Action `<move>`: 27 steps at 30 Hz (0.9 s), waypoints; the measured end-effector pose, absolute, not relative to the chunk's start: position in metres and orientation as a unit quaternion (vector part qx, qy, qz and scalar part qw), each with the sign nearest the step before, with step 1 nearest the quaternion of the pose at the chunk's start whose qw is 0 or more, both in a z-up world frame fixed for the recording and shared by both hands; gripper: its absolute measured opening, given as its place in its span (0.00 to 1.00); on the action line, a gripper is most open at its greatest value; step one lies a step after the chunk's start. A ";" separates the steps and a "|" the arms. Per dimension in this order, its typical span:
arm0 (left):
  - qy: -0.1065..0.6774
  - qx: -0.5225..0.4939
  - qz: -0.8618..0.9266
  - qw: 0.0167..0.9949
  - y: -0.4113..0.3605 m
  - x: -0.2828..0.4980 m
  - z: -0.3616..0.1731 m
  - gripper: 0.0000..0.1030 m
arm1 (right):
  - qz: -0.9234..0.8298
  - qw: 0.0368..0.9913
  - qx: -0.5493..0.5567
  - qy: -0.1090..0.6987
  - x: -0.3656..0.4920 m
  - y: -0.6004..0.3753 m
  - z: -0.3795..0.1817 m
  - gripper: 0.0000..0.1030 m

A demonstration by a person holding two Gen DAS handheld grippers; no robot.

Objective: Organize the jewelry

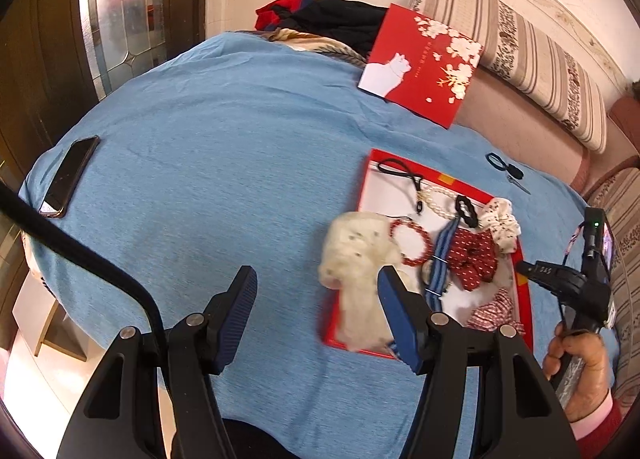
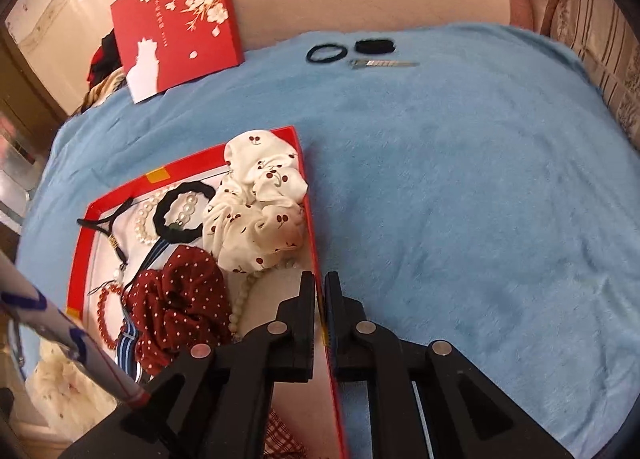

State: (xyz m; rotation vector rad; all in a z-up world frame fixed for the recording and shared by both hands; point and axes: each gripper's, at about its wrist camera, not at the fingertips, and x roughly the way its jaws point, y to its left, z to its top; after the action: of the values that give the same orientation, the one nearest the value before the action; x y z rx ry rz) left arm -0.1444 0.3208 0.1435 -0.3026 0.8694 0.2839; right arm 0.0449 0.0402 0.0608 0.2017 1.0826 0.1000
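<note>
A red open box (image 1: 525,291) (image 2: 86,235) lies on the blue cloth and holds scrunchies, a pearl bracelet (image 2: 144,221), a red bead bracelet (image 1: 412,241) (image 2: 103,313), a black hair tie (image 2: 180,211) and a striped ribbon. A white cherry scrunchie (image 2: 260,203) and a dark red dotted scrunchie (image 2: 180,299) lie inside. A fluffy white scrunchie (image 1: 360,259) overhangs the box's left edge. My left gripper (image 1: 318,299) is open, its right finger just in front of the fluffy scrunchie. My right gripper (image 2: 320,295) is shut on the box's right wall (image 2: 316,271).
The red box lid (image 1: 420,63) (image 2: 176,19) leans at the back. A black hair tie (image 2: 326,53), a black scrunchie (image 2: 374,46) and a metal clip (image 2: 380,63) lie on the cloth beyond the box. A phone (image 1: 68,175) lies at the left. A sofa runs behind.
</note>
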 end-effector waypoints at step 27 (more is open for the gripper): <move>0.216 -0.049 0.278 0.935 0.246 -0.225 0.230 0.97 | 0.112 0.885 0.086 0.444 -0.056 0.002 0.123 0.55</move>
State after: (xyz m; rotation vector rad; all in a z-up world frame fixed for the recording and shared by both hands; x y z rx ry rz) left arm -0.2246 0.2463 0.2297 -0.0995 0.4416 0.5694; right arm -0.0556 0.0020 0.1227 0.1779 0.9247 0.2323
